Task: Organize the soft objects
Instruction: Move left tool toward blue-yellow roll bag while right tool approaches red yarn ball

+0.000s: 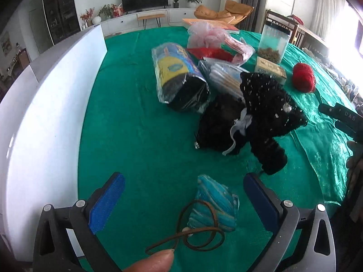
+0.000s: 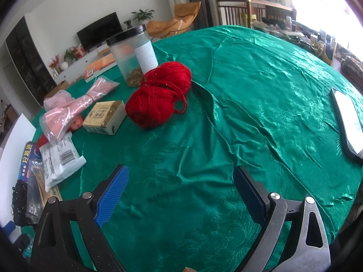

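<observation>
My left gripper (image 1: pixel 183 188) is open above the green tablecloth (image 1: pixel 136 124), its blue pads either side of a small blue striped packet (image 1: pixel 214 204) and a brown cord loop (image 1: pixel 192 233). Just beyond lie a black sequinned cloth (image 1: pixel 265 104) and black mesh bundle (image 1: pixel 217 122). A bagged black-and-yellow item (image 1: pixel 177 77) and a pink fabric bag (image 1: pixel 211 36) lie farther back. My right gripper (image 2: pixel 181 188) is open over bare cloth, with a red yarn ball (image 2: pixel 158 95) ahead of it and nothing between its pads.
A white board (image 1: pixel 45 104) stands along the table's left edge. A lidded clear jar (image 2: pixel 132 52), a small carton (image 2: pixel 105 117), a white sachet (image 2: pixel 60 161) and a phone (image 2: pixel 349 127) lie on the table. A fingertip (image 1: pixel 154 261) shows at the left view's bottom.
</observation>
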`<control>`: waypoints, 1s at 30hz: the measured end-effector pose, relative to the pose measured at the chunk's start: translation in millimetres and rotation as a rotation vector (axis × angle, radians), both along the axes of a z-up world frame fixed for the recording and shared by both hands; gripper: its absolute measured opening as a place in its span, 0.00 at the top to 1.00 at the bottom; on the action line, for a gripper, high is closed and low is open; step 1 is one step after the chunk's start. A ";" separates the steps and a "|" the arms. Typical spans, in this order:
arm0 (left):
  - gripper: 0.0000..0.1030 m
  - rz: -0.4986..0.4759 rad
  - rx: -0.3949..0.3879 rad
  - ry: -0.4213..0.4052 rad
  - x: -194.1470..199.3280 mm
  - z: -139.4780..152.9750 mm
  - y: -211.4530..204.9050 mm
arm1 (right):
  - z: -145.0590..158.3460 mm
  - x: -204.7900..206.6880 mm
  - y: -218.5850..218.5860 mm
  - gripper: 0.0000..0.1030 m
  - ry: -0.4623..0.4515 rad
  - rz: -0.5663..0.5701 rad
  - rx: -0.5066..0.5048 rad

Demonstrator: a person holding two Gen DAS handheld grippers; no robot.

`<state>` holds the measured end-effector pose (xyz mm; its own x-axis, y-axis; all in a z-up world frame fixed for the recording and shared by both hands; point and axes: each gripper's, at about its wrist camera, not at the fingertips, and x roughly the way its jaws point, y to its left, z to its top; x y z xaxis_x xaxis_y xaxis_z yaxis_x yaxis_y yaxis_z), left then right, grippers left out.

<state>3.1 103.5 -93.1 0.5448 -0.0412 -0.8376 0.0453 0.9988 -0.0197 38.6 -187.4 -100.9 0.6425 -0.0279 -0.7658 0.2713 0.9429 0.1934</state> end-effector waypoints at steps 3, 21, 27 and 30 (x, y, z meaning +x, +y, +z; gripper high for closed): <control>0.00 0.013 0.016 0.013 3.1 -10.5 -2.6 | -5.7 2.7 0.8 0.08 0.036 0.007 0.003; 0.00 0.048 0.019 0.016 16.8 -20.0 -1.4 | -9.4 6.4 10.6 0.07 0.073 0.025 -0.062; 0.00 0.051 0.019 0.024 17.5 -19.7 -1.7 | -10.0 7.4 12.0 0.07 0.076 0.025 -0.069; 0.00 0.060 0.020 0.037 18.7 -19.3 -2.7 | -9.9 7.5 12.0 0.07 0.076 0.026 -0.069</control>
